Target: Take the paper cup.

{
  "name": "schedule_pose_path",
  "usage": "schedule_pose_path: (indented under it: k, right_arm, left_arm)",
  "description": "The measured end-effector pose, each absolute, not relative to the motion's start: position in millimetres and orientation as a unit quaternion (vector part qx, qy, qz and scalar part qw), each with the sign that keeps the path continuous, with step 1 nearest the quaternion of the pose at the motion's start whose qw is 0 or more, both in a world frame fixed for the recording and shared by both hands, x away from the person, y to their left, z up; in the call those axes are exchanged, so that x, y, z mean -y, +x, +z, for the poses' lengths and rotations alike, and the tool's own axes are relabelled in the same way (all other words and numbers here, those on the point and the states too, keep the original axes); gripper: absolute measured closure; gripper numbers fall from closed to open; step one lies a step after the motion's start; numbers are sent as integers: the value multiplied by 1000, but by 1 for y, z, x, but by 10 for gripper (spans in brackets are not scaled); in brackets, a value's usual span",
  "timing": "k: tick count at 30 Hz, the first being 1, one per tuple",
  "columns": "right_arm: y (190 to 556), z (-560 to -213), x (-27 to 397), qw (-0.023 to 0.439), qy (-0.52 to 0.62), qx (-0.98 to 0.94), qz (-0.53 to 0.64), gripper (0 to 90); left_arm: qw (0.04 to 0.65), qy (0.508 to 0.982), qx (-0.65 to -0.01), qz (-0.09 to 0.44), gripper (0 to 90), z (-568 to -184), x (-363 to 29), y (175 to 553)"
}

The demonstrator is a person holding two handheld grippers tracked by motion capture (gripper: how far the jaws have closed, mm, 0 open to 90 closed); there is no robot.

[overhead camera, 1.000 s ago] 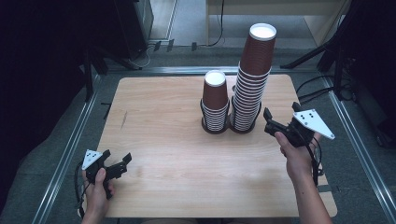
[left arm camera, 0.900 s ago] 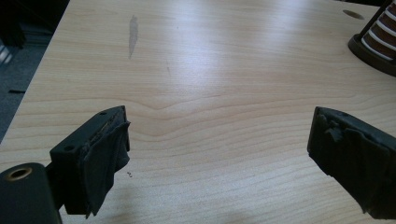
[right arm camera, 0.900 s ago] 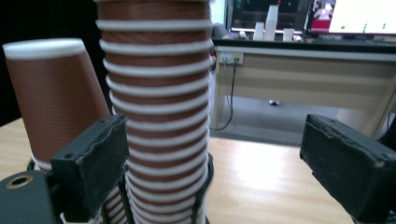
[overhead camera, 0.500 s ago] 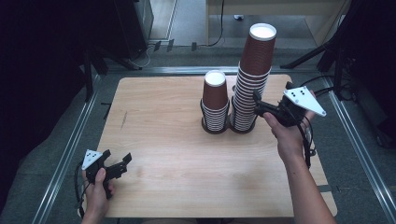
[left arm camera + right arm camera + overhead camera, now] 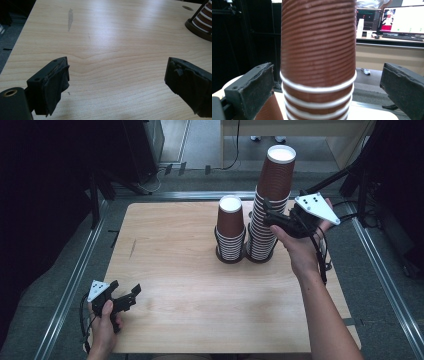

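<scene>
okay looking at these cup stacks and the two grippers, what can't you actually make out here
- Tall stack of cups: its top and base are cut off by the edges of the right gripper view; there the open right gripper straddles it, a gap at each jaw.
- Cup count in either stack: rims too fine in the high view.
- Short stack: cut by the left gripper view's right edge, beyond the open left gripper.
- Right gripper's jaw tips: too small and dark in the high view.

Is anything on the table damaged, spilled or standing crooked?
Nothing is spilled or toppled. The tall cup stack and the short cup stack stand upright. One small oddity: a grey smear on the table.
</scene>
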State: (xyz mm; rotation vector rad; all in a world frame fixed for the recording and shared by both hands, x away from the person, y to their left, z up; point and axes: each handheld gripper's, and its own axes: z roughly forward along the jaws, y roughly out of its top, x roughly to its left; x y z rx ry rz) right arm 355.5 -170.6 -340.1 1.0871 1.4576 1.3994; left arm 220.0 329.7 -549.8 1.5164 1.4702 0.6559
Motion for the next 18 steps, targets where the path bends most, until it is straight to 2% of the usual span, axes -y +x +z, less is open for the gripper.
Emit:
schedule_pose_path:
  k: [18]
  right_arm:
    - [384,-325,150,423,441,-577,542,0]
  left_arm:
    - [449,613,-594,264,57,-550,-330,220]
